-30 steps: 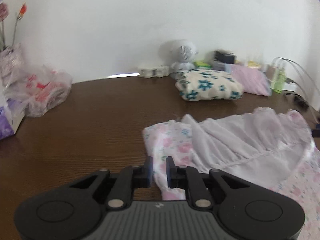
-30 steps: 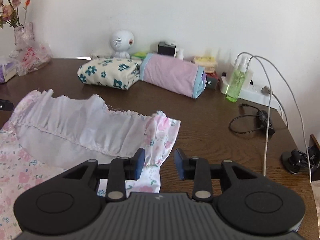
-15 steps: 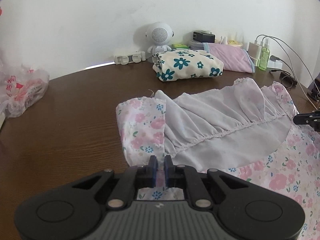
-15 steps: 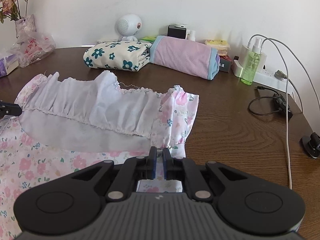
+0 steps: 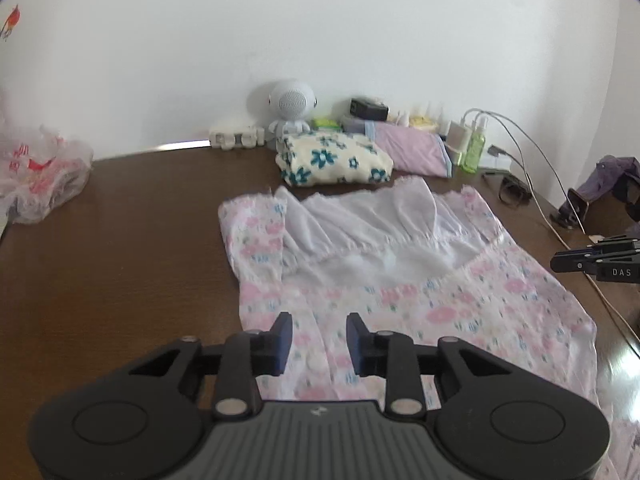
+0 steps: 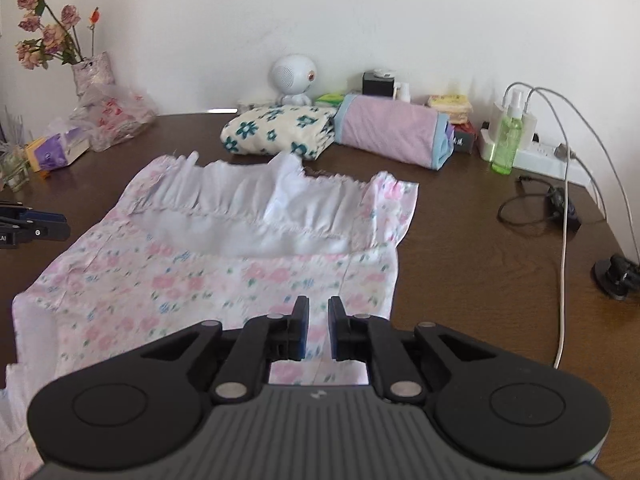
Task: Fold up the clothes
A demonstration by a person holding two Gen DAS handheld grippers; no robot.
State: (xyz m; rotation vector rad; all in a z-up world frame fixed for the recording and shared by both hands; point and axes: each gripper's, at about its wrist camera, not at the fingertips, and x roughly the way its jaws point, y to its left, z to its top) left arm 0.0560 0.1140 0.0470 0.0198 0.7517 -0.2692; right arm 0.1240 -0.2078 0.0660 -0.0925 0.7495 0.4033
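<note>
Garment: floral dress (image 5: 420, 300) spread flat on bench (image 5: 120, 240), ruffled end far.
Left hand-held gripper (image 5: 319, 338): spread wide, above near left edge.
Right hand-held gripper (image 6: 318, 322): narrowly parted, empty, above near right edge.

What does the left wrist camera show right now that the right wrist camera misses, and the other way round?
Left wrist only: a purple cloth at the far right edge, and the open left gripper close up. Right wrist only: dried flowers in a vase, a tissue pack, and the right gripper, slightly open. Both: the pink floral dress flat on the brown table, the two folded clothes, the white speaker and the green bottle.
</note>
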